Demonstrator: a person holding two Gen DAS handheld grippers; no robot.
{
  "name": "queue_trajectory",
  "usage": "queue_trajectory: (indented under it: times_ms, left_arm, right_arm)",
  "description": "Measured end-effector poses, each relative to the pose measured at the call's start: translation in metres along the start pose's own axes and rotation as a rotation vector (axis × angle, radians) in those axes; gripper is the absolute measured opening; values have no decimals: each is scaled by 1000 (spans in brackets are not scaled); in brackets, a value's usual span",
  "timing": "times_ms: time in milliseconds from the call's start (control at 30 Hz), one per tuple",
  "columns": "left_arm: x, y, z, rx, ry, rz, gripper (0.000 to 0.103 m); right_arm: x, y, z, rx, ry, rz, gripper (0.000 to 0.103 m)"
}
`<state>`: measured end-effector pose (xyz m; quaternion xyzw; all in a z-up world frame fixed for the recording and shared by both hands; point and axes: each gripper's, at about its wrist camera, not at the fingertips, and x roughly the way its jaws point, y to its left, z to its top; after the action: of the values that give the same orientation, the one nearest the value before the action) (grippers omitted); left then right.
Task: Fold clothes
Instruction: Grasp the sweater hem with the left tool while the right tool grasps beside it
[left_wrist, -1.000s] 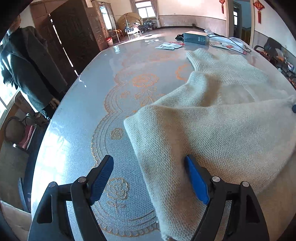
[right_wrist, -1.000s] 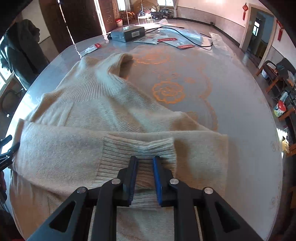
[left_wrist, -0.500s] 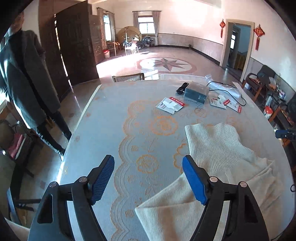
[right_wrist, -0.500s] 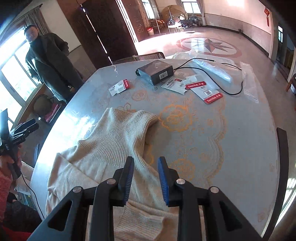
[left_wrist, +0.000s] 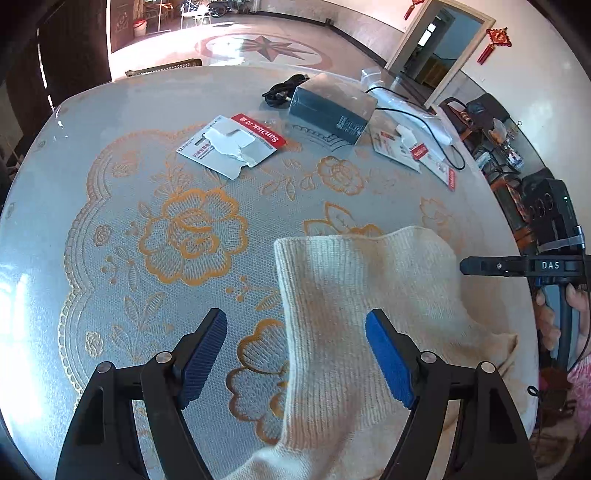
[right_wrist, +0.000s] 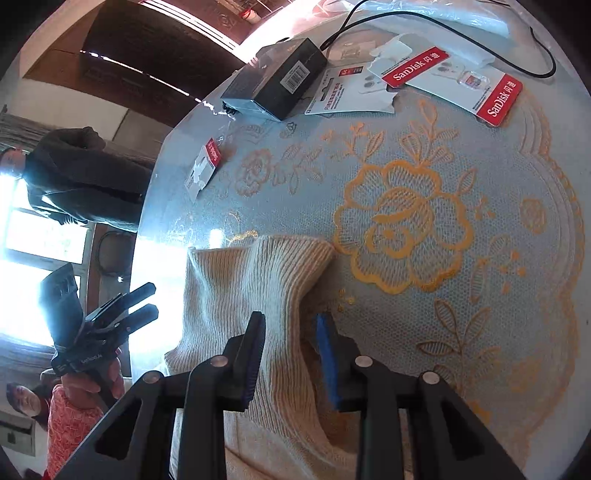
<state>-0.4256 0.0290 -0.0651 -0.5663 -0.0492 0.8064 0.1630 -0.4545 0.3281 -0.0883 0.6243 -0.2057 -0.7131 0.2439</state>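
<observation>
Cream knit sweater (left_wrist: 354, 295) on the tabletop (left_wrist: 110, 229), its ribbed collar end pointing away from you toward the dark box (left_wrist: 332, 107) and the SanDisk cards (left_wrist: 236, 142). Your left gripper (left_wrist: 295, 354) has its fingers spread wide and hovers over the collar's left edge: the right blue pad sits above the knit, the left pad above bare lace cloth. Your right gripper (right_wrist: 290, 360) has its fingers parted only a little, holding nothing, and straddles the collar's right edge, where the fabric rises in a soft fold. The sweater's long axis runs from the collar back toward you, under and behind both grippers, so the body of the garment lies nearer you than the fingers reach. Neither gripper touches the knit as far as the views show. Judged from this, the two collar corners are the likely next grasp; each gripper is about equally near its own corner, and both need to descend before pinching.
</observation>
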Motion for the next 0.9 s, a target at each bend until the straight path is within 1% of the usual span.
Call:
queue_trajectory:
  times_ms: [33,133,200,233,267,333,500,600,633,667,700,733,767,833,900]
  left_arm:
    - [7,4,3,0,22,-5,79]
    - [14,18,12,-71,42,-119,79]
    - [19,21,16,-93,62,-169,79]
    - [22,22,18,-101,72,-191,79]
    - [24,23,20,-110,83,-214,82]
    - [29,25,24,-127,104,-258,83]
    - [33,24,28,-144,119,-313,83]
    - [35,22,30,-140,109,-331,77]
    - [37,21,31,-137,116,-343,72]
    - [40,19,31,-132,126,-343,53]
    - [42,17,31,-121,126,-329,36]
    - [43,15,31,-108,122,-311,32]
    - [44,13,31,-102,121,-307,31]
    - [45,12,31,-92,113,-288,24]
    - [46,11,30,-83,104,-266,12]
  right_arm:
    - [4,0,3,0,6,2,32]
    - [17,0,10,2,27,27,32]
    - [25,-2,12,7,40,24,32]
    - [26,-4,14,17,32,46,33]
    - [27,-6,16,30,32,65,33]
    - [31,-9,20,45,36,101,33]
    - [36,-6,24,33,46,135,33]
    - [40,-2,23,18,50,141,32]
    - [41,-1,23,12,52,143,30]
    - [42,0,22,7,53,144,29]
    - [44,1,21,3,51,139,25]
    - [45,2,21,1,48,136,23]
    - [45,2,20,0,48,130,21]
    - [47,3,20,-6,56,116,10]
    - [49,3,19,-4,58,105,5]
